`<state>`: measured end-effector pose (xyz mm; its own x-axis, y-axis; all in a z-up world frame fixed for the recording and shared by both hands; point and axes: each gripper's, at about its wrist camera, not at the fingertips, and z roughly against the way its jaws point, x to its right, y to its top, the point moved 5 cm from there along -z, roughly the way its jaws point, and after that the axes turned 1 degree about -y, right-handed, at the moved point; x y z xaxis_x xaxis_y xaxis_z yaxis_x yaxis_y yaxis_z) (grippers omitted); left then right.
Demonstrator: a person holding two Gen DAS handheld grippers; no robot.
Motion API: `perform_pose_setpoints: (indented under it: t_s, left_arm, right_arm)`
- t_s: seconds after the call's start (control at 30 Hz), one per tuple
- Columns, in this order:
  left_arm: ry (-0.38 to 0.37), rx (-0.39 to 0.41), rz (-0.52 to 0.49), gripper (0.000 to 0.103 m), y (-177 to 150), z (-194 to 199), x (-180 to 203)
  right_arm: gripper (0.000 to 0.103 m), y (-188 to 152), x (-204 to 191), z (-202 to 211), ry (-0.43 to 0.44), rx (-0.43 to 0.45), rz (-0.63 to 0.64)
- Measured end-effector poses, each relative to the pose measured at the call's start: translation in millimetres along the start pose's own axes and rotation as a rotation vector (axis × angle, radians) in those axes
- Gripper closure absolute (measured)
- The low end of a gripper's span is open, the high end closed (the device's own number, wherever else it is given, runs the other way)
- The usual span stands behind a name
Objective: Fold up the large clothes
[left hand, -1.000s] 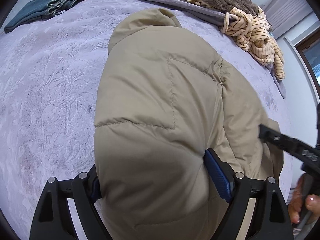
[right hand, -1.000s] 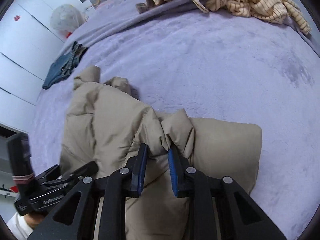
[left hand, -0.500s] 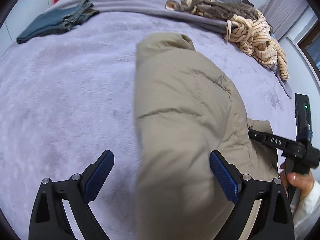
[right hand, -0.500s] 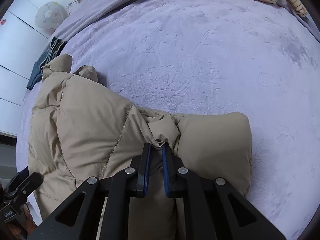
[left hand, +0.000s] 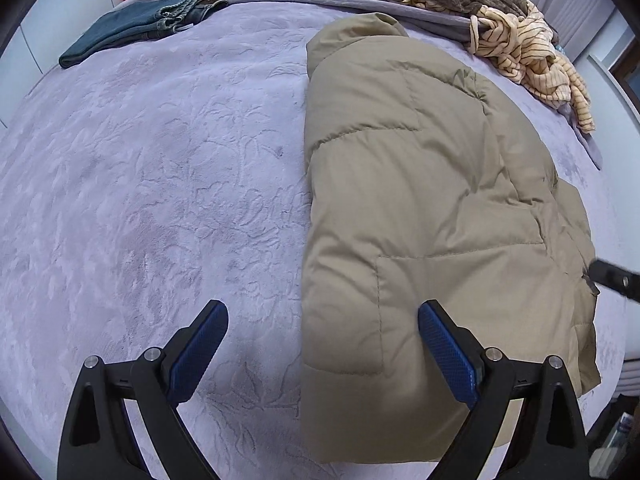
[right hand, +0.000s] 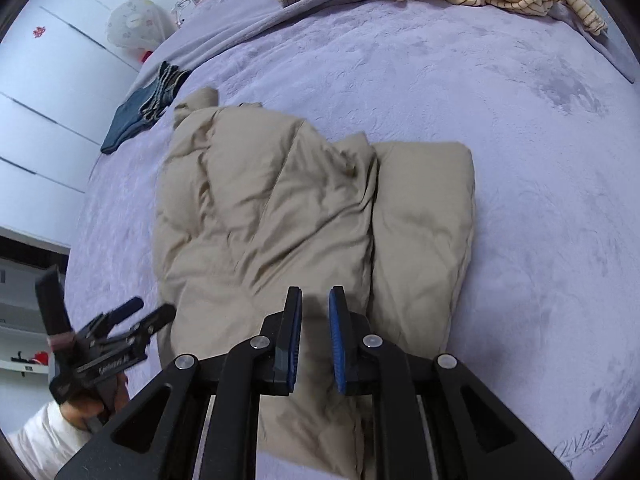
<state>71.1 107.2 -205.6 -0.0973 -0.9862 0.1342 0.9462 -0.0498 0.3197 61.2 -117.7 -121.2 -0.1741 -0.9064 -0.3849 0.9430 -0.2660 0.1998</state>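
The left gripper stood wide apart, empty, over the near edge of the khaki padded jacket. The right gripper, jaws having just parted slightly, gripped nothing above the jacket's middle fold.

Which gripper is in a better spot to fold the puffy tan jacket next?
Probably the left gripper: its jaws are wide open astride the jacket's near edge. The right gripper is nearly closed, holding nothing, above the jacket's middle.

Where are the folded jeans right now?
The folded jeans lie at the far left of the purple bedspread in the left wrist view, well apart from the tan puffer jacket, near the white wardrobe.
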Motion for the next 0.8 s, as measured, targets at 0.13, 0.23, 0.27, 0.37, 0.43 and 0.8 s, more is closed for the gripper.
perform_pose_setpoints:
  t_s: [0.13, 0.23, 0.27, 0.37, 0.43, 0.8]
  left_arm:
    - [0.011, -0.007, 0.0, 0.006, -4, 5, 0]
    - [0.006, -0.024, -0.009, 0.006, -8, 12, 0]
    - [0.003, -0.031, -0.01, 0.006, -10, 14, 0]
    - [0.008, -0.042, -0.009, 0.006, -18, 21, 0]
    - [0.021, -0.048, -0.017, 0.003, -23, 24, 1]
    - [0.081, -0.023, -0.069, 0.0, -34, 35, 0]
  right_arm:
    - [0.087, -44, -2, -6, -0.028, -0.064, 0.007]
    - [0.087, -65, 12, -25, -0.015, -0.133, -0.092]
    - [0.088, -69, 16, -29, -0.011, -0.138, -0.118]
    - [0.088, -71, 19, -33, -0.021, -0.139, -0.132]
    - [0.088, -71, 19, -35, -0.034, -0.142, -0.127]
    - [0.088, -76, 27, -42, -0.056, -0.132, -0.198]
